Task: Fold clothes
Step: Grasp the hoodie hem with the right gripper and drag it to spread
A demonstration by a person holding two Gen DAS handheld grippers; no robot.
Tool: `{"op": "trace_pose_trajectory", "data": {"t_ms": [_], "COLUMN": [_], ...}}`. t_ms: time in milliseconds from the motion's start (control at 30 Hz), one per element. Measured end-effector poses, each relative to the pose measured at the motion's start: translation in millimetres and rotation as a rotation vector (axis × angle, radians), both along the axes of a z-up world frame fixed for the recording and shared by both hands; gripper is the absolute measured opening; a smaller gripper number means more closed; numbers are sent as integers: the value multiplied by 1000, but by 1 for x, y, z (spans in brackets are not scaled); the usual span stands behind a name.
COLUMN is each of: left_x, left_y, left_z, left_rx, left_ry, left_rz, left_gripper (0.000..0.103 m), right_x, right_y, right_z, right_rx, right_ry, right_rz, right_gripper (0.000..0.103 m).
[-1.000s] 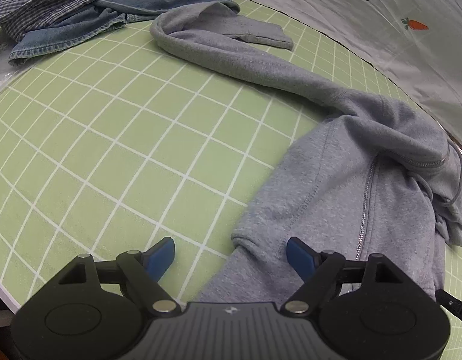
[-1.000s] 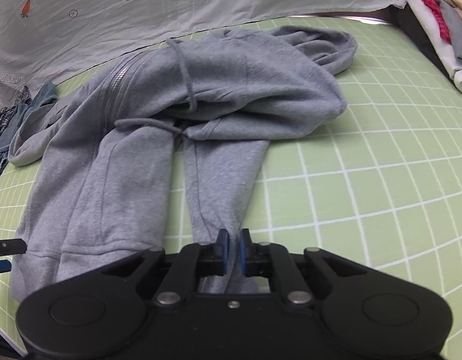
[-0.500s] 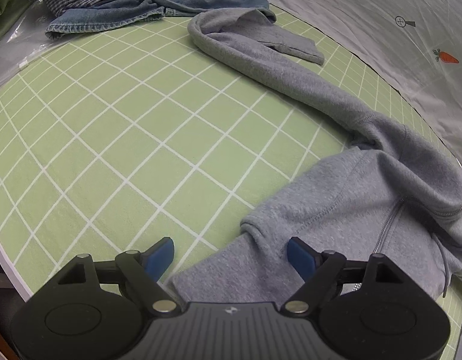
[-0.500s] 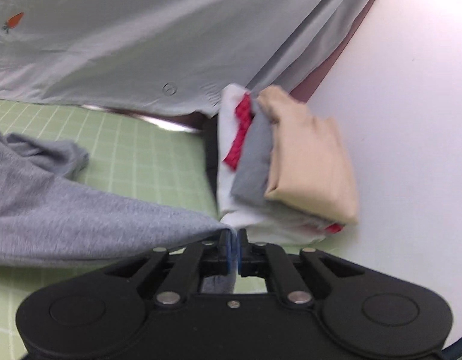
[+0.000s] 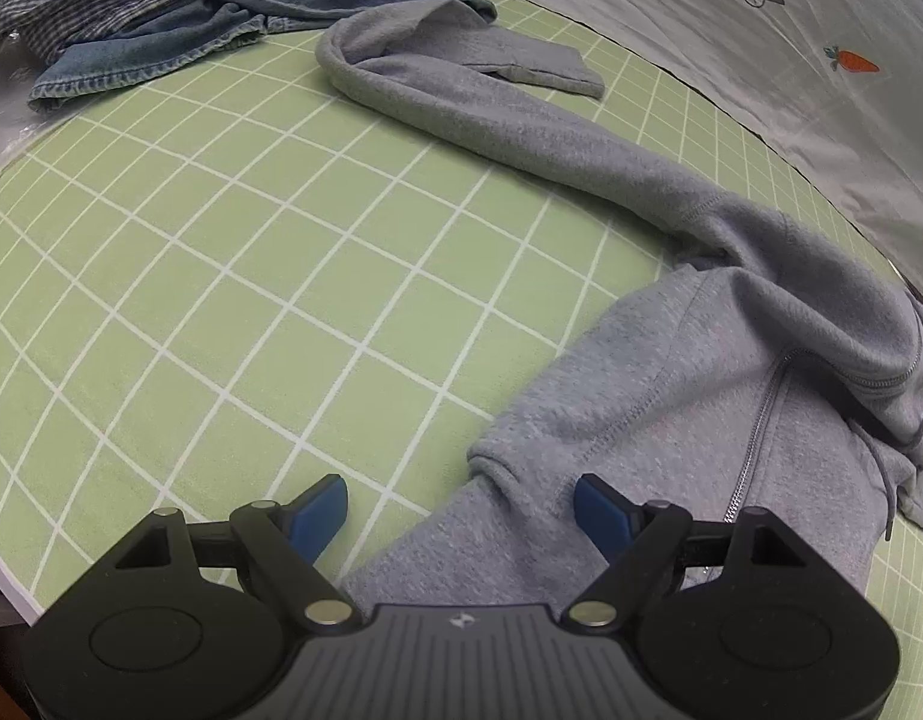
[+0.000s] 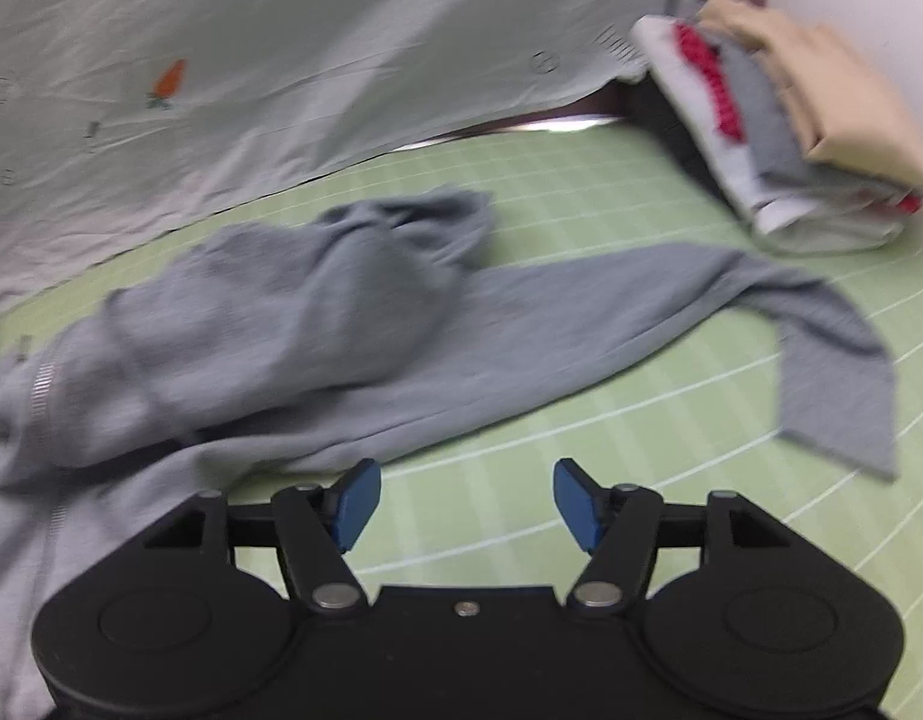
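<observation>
Grey zip hoodie [image 5: 671, 396] sprawled on green grid mat [image 5: 233, 276].
Left gripper [image 5: 461, 507] fingers spread, straddling its hem; right gripper [image 6: 466, 501] fingers spread, empty. One sleeve [image 6: 659, 306] reaches toward 2 o'clock, near folded stack [image 6: 785, 120].

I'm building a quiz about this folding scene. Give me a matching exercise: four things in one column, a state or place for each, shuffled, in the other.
Things:
1. grey hoodie
2. denim garment
3. folded stack
4. right gripper

States or places:
A. open, holding nothing
B. piled neatly at the mat's far right
C. crumpled at the mat's far left corner
D. spread out with sleeves stretched to both sides

Pairs: 1-D, 2-C, 3-B, 4-A
</observation>
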State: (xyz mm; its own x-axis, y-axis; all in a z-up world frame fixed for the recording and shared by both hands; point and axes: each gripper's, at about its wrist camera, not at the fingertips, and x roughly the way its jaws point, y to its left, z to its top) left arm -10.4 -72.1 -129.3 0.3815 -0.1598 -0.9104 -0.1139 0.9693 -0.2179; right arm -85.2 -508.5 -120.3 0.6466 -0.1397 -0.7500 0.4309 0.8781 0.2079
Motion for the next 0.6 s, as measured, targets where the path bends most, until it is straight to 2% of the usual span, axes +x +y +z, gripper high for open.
{"op": "trace_pose_trajectory", "data": {"t_ms": [67,133,233,367,433,467,533,600], "left_x": [2,4,8,12,11,10,8,0], "left_y": [1,1,0,-2,-2,1,5,14], "left_z": [-1,-1,0,-1,1,5,11,30], "left_rx": [-9,-27,-58,-110,-122,-142,-181,-267], "left_ry": [3,2,-2,-3,-6,-12,-24,-44], "left_rz": [-29,-64,-120,-178,-175,-168,-153,-136], "left_gripper": [83,82,75,45,38,24,12,11], "right_x": [3,9,18,30,32,33,29,21], "right_y": [25,46,65,80,83,83,79,70], "right_z": [-4,-9,-16,-26,-30,-30,-21,-5], "right_rx": [130,219,279,311,345,349,340,347], "right_ry": [-16,-16,-5,24,8,5,-19,-55], "right_rz": [52,81,99,82,90,95,99,89], "right_gripper": [67,68,70,69,35,11,9,8]}}
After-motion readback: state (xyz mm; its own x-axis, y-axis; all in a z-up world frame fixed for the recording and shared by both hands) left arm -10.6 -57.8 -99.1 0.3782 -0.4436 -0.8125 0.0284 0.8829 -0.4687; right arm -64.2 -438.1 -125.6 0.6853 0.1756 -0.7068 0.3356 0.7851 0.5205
